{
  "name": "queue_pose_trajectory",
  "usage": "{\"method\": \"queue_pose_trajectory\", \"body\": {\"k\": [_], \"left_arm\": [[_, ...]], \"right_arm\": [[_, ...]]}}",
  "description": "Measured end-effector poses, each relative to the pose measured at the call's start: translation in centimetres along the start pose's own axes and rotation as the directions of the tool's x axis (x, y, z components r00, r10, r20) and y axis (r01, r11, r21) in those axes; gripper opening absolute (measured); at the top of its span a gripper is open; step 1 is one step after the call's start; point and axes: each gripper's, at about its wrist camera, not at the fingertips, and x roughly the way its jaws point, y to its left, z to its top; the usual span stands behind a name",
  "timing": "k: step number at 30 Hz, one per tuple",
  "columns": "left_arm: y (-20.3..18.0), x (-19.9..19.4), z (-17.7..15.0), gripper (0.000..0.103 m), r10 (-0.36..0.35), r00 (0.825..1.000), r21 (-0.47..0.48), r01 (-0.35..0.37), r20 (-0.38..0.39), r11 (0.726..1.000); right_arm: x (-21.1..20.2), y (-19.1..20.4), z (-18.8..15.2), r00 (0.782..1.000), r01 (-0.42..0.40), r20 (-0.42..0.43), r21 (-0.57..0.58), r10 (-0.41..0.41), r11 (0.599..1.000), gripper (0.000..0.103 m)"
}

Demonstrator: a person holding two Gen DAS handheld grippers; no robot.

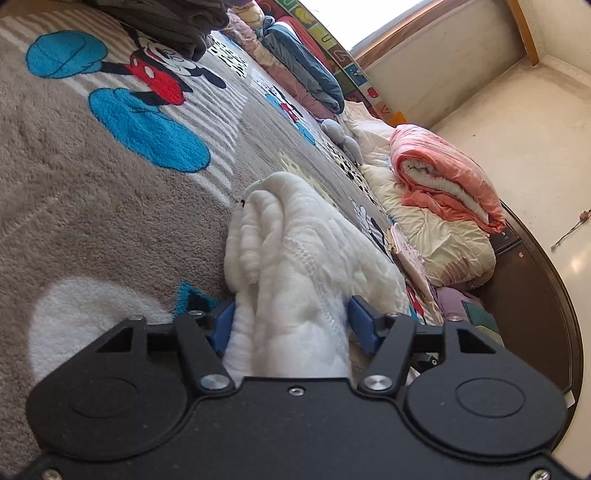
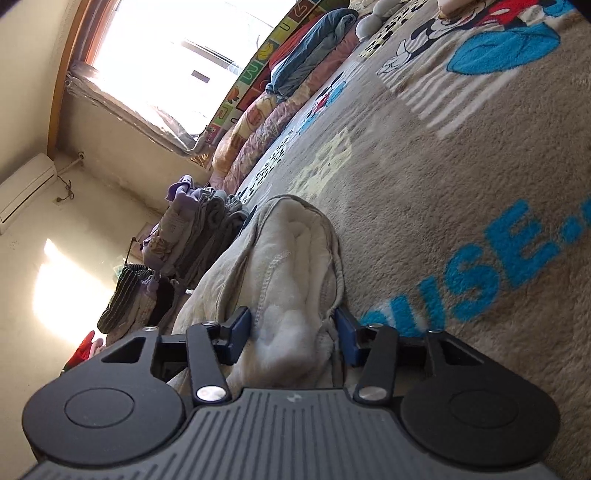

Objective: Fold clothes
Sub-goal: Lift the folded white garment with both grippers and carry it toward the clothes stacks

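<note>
A white fleece garment (image 1: 295, 229) lies bunched on a grey cartoon-print blanket (image 1: 74, 203) and runs back between the blue pads of my left gripper (image 1: 291, 325). Both pads press against its sides, so that gripper is shut on it. In the right wrist view the same garment (image 2: 295, 240), cream in the shade with a stitched hem, fills the gap of my right gripper (image 2: 293, 332). Its pads touch the cloth on both sides. The part of the garment behind the pads is hidden by the gripper bodies. Both views are strongly rolled.
A stack of folded purple and grey clothes (image 2: 199, 229) and a striped pile (image 2: 129, 295) stand beyond the garment. A pink quilt (image 1: 443, 177) lies on a cream quilt (image 1: 443, 251), with a blue blanket (image 1: 306, 70) and a dark clothes heap (image 1: 166, 22) also on the bed. A dark wooden bed edge (image 1: 535, 295) borders it.
</note>
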Motion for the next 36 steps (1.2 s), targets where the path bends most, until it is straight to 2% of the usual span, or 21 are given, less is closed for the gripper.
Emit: {"method": "queue_pose_trajectory", "body": {"k": [3,5,8,10,11,12,13,14,15,16,17,18,20,24,25,26,27,29,31,36], "left_arm": [[-0.5,-1.8,0.4,0.041,-0.034,0.998,0.009,0.034,0.045,0.999],[-1.2,-3.8,0.7,0.041,-0.054,0.995,0.029,0.052,0.083,0.998],[-0.9,-6.6,1.1,0.043,-0.039,0.993,0.011,0.038,0.109,0.999],[0.5,-6.5,1.0,0.061,0.035,0.998,0.005,-0.035,0.061,0.999],[1.6,-6.0,0.9,0.065,0.078,0.997,-0.008,-0.077,0.012,0.997],[2.6,-5.9,0.8,0.065,0.096,0.995,-0.034,-0.096,-0.011,0.995],[3.2,-6.3,0.8,0.065,0.075,0.997,-0.063,-0.075,-0.007,0.995],[3.5,-6.9,1.1,0.067,0.053,0.999,-0.081,-0.052,0.006,0.995],[3.5,-7.6,1.5,0.073,0.038,0.999,-0.080,-0.036,0.020,0.996],[3.8,-8.1,1.8,0.081,0.024,0.999,-0.089,-0.021,0.032,0.996],[4.2,-8.5,2.0,0.083,0.010,0.999,-0.106,-0.005,0.043,0.994],[4.9,-8.7,2.1,0.083,-0.004,0.999,-0.145,0.011,0.046,0.989],[5.9,-8.6,2.2,0.082,-0.017,0.999,-0.211,0.026,0.043,0.977],[5.4,-7.1,2.2,0.070,0.003,1.000,-0.207,-0.001,0.007,0.978],[5.0,-6.6,2.1,0.054,-0.001,1.000,-0.190,-0.002,-0.016,0.982],[4.7,-6.1,1.8,0.049,-0.002,1.000,-0.184,-0.003,-0.027,0.983],[4.5,-5.7,1.5,0.049,-0.003,0.999,-0.182,-0.003,-0.033,0.983],[4.0,-5.6,1.3,0.047,-0.012,0.999,-0.159,0.007,-0.030,0.987],[3.8,-5.9,1.5,0.043,-0.039,0.999,-0.156,0.037,-0.015,0.987],[3.9,-7.9,2.7,0.041,-0.088,0.995,-0.132,0.095,0.056,0.987]], "right_arm": [[-0.2,0.4,-0.3,0.998,-0.060,0.021,0.019,0.060,0.998,0.041],[-0.5,1.4,-0.5,0.993,-0.110,0.035,-0.007,0.111,0.994,0.039],[-1.0,3.1,-1.1,0.984,-0.175,0.039,-0.006,0.175,0.985,0.039],[-1.2,4.0,-1.7,0.979,-0.202,0.032,-0.002,0.202,0.979,0.039],[-0.9,4.1,-2.0,0.985,-0.171,0.009,-0.010,0.171,0.985,0.046],[-0.3,4.0,-2.4,0.993,-0.114,-0.018,-0.017,0.114,0.993,0.052],[0.1,3.7,-2.6,0.997,-0.062,-0.043,-0.021,0.061,0.998,0.056],[0.3,3.4,-2.8,0.998,-0.036,-0.056,-0.014,0.036,0.999,0.055],[0.2,3.4,-2.8,0.998,-0.047,-0.051,-0.002,0.046,0.999,0.056],[-0.1,3.5,-2.6,0.998,-0.057,-0.039,0.003,0.057,0.998,0.064],[-0.3,3.7,-2.5,0.997,-0.067,-0.025,-0.001,0.067,0.998,0.075],[-0.5,3.7,-2.3,0.997,-0.075,-0.013,0.000,0.075,0.997,0.078],[-0.2,3.0,-2.3,0.996,-0.090,-0.009,0.052,0.091,0.995,0.079],[1.1,2.6,-2.5,0.995,-0.085,-0.049,0.072,0.089,0.994,0.073],[1.5,2.8,-2.7,0.994,-0.081,-0.063,0.067,0.085,0.994,0.069],[1.8,3.0,-3.1,0.993,-0.084,-0.077,0.065,0.089,0.994,0.063],[2.1,3.1,-3.4,0.992,-0.086,-0.084,0.063,0.091,0.994,0.061],[2.2,3.0,-3.8,0.993,-0.088,-0.078,0.065,0.093,0.994,0.049],[2.0,2.8,-4.0,0.992,-0.102,-0.065,0.075,0.107,0.992,0.045],[1.7,4.4,-4.0,0.986,-0.163,-0.033,0.034,0.164,0.986,0.044]]}}
